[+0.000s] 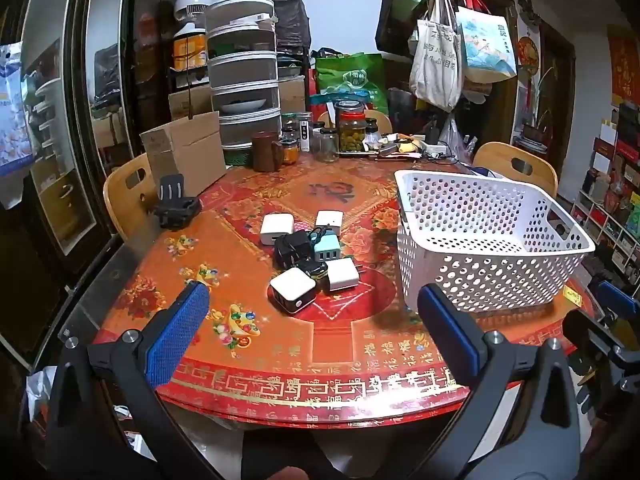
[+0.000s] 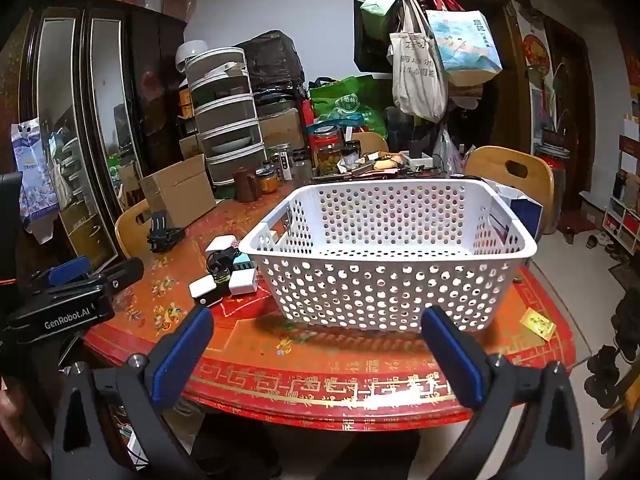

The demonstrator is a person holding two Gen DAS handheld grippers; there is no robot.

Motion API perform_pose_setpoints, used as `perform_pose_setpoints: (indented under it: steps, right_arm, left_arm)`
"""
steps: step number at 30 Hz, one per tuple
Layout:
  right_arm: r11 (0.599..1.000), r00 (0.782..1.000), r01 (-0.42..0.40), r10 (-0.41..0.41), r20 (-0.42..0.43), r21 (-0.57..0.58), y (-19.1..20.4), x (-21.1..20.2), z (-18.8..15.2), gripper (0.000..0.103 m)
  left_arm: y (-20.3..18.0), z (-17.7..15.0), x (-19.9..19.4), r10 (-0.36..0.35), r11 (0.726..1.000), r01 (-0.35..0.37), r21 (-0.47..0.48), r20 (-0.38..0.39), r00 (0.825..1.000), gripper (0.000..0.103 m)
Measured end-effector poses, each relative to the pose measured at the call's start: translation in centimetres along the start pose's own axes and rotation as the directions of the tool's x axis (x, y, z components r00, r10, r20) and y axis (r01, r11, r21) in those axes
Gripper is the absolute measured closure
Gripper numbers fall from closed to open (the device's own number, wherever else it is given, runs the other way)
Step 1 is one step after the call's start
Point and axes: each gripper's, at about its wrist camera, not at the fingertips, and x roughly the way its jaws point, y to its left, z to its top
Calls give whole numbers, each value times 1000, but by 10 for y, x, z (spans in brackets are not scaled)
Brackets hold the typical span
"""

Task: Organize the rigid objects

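Note:
A heap of several charger plugs [image 1: 310, 260], white, black and teal, lies in the middle of the red round table [image 1: 248, 344]. A white perforated basket [image 1: 492, 240] stands to their right and looks empty inside. My left gripper [image 1: 314, 300] is open and empty, just short of the heap. In the right wrist view the basket [image 2: 384, 256] fills the middle, the chargers [image 2: 224, 276] lie at its left, and my right gripper [image 2: 316, 328] is open and empty in front of the basket's near wall.
A black clamp-like holder [image 1: 176, 206] and a cardboard box [image 1: 188, 156] sit at the table's left back. Jars [image 1: 352, 132] and clutter line the far edge. Wooden chairs [image 1: 516, 168] stand around. A small yellow card [image 2: 538, 322] lies right of the basket.

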Motion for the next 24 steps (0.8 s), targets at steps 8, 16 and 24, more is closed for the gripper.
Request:
perform_pose_setpoints:
  steps: [8, 16, 24]
  right_arm:
    - [1000, 1000, 5, -5, -2, -8, 0, 0, 0, 0]
    - [1000, 1000, 4, -4, 0, -7, -4, -5, -1, 0]
    - [1000, 1000, 4, -4, 1, -8, 0, -4, 1, 0]
  left_arm:
    - [0, 0, -2, 6, 1000, -6, 3, 2, 1000, 0]
    - [-1, -2, -2, 8, 1000, -8, 7, -6, 1000, 0]
    - [-4, -3, 1, 9, 1000, -9, 9, -7, 1000, 0]
